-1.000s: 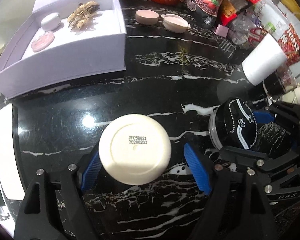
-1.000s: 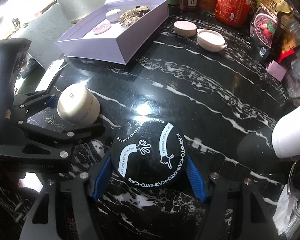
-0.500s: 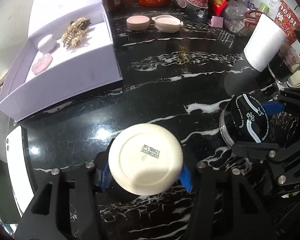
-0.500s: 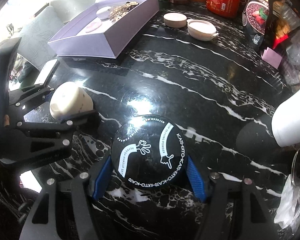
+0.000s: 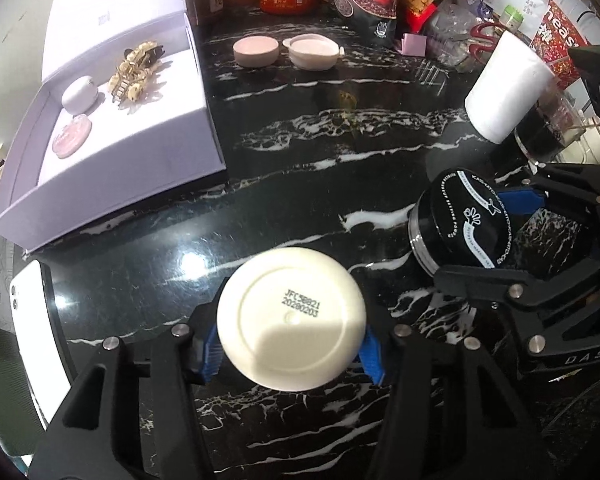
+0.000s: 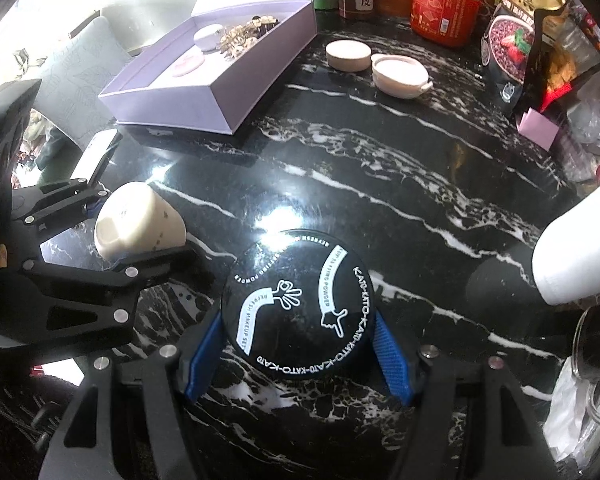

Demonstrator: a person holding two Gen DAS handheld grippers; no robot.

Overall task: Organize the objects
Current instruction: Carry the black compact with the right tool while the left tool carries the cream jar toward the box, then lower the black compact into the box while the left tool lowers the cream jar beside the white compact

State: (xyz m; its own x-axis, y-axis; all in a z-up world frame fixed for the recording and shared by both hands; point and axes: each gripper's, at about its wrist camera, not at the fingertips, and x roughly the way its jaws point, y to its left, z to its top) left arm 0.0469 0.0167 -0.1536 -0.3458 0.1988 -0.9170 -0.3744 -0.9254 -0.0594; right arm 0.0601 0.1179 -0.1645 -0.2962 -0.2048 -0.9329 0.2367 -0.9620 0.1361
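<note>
Glossy black marble tabletop [image 6: 380, 168] with white veins, bright lamp glare, pale wall [image 5: 4, 20], grey leaf-patterned cushion [image 6: 72, 68]

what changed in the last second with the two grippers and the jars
The left gripper has just closed its jaws onto the cream jar, which a second ago sat between them ungripped, and has lifted it clear of the black marble table. The right gripper stays clamped on the black powder jar. The lilac box and the pink dishes are where they were.
</note>
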